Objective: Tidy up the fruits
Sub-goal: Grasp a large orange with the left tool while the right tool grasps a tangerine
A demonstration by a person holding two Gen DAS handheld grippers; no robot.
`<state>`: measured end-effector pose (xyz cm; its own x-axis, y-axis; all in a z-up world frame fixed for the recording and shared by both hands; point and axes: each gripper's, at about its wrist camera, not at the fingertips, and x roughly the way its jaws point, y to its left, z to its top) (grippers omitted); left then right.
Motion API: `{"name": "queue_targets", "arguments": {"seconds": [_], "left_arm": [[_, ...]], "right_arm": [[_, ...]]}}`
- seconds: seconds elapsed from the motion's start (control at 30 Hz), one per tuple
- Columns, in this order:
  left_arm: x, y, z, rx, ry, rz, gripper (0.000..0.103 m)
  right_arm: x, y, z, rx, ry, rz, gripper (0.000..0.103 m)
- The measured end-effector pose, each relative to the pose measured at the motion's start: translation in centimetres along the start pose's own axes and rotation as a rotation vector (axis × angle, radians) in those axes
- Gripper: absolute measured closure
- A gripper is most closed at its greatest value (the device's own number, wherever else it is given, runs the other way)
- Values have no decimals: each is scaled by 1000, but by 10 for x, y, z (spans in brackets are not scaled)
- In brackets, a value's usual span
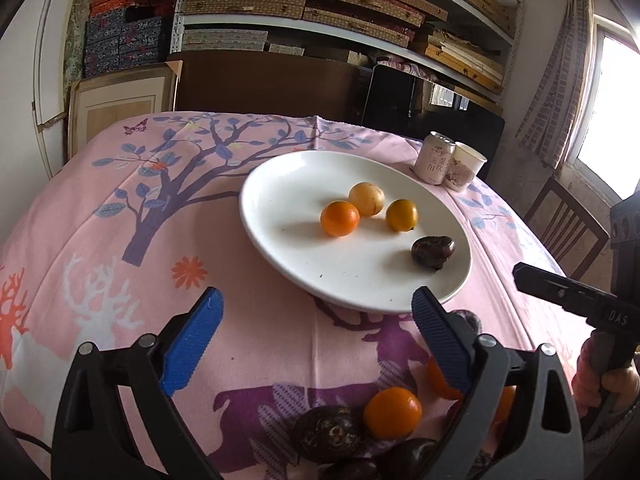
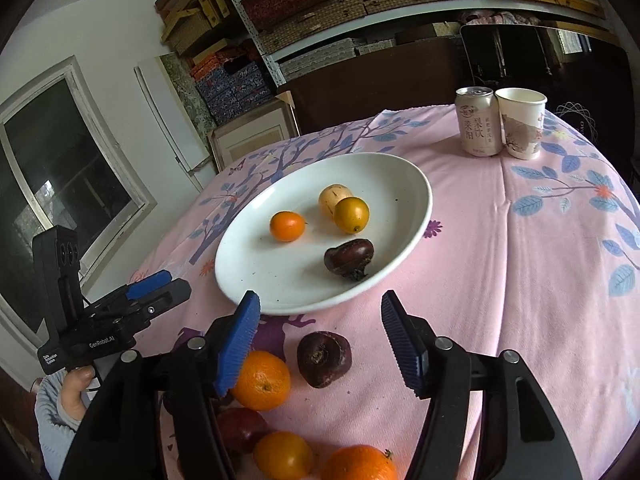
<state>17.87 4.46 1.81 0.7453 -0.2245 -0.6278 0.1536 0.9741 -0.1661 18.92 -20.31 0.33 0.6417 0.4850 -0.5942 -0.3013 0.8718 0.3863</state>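
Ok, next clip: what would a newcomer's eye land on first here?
The white plate mid-table on the pink patterned tablecloth, holding three orange-yellow fruits and one dark water chestnut. Then the loose pile of oranges and dark fruits near the table edge, right under the open right gripper. A drink can and paper cup stand behind.

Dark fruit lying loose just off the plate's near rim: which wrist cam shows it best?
Right wrist: the dark fruit lies unobstructed between the open right gripper fingers. Left wrist shows only a sliver behind a finger.
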Motion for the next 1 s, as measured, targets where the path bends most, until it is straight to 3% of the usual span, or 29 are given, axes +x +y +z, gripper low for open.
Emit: {"name": "queue_targets", "arguments": {"seconds": [0.2,0.4,0.7,1.0], "left_arm": [[-23,-6,-21,40,-28,24,5],[-26,-32,-38,169,-9,28,5],[-17,-64,-49,327,9,68,5],[-10,-109,-49,433,16,22,5]], "right_arm": [[-22,-20,-26,74,-4,-18,23],[-44,-26,-45,98,-34,-17,15],[-45,-26,-51,100,-21,-19,14],[-44,-29,-54,115,2,-43,14]]}}
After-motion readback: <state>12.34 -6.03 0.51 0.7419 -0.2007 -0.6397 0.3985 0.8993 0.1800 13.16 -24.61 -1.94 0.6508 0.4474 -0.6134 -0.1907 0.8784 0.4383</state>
